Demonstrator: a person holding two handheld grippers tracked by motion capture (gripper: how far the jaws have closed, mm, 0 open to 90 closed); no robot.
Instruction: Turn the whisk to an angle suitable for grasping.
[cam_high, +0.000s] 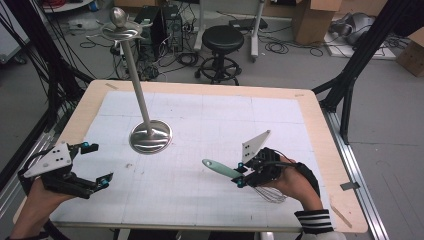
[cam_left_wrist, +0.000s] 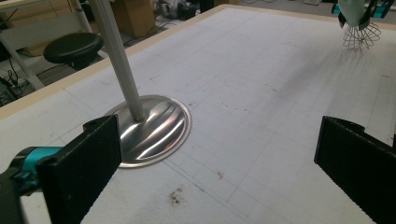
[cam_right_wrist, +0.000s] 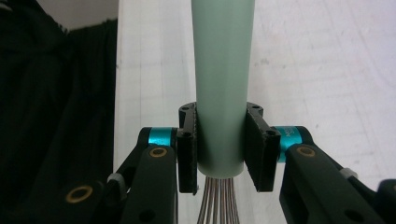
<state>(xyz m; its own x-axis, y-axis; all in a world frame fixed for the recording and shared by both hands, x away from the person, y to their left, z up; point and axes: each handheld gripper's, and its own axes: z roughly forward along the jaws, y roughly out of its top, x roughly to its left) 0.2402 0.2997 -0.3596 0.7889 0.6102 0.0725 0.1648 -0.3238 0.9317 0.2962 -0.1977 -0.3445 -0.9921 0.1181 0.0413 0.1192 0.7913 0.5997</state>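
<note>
Whisk (cam_high: 235, 175) clamped by its green handle in right gripper (cam_high: 241, 175) above the table (cam_high: 210, 100), left gripper (cam_high: 95, 165) wide, holding nothing, near stand (cam_high: 150, 136).

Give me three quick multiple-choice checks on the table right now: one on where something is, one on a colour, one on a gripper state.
1. Where does the metal stand's round base sit on the table?
A. left of the middle
B. at the right edge
C. off on the floor

2. What colour is the whisk handle?
A. red
B. pale green
C. black

3. What is the left gripper doing?
A. clamping the stand's pole
B. holding the whisk
C. open, holding nothing

Answers:
1. A, the high view shows the base left of the table's middle.
2. B, the handle shows pale green between the right gripper fingers.
3. C, in the left gripper view its fingers stand wide apart over bare table.
</note>
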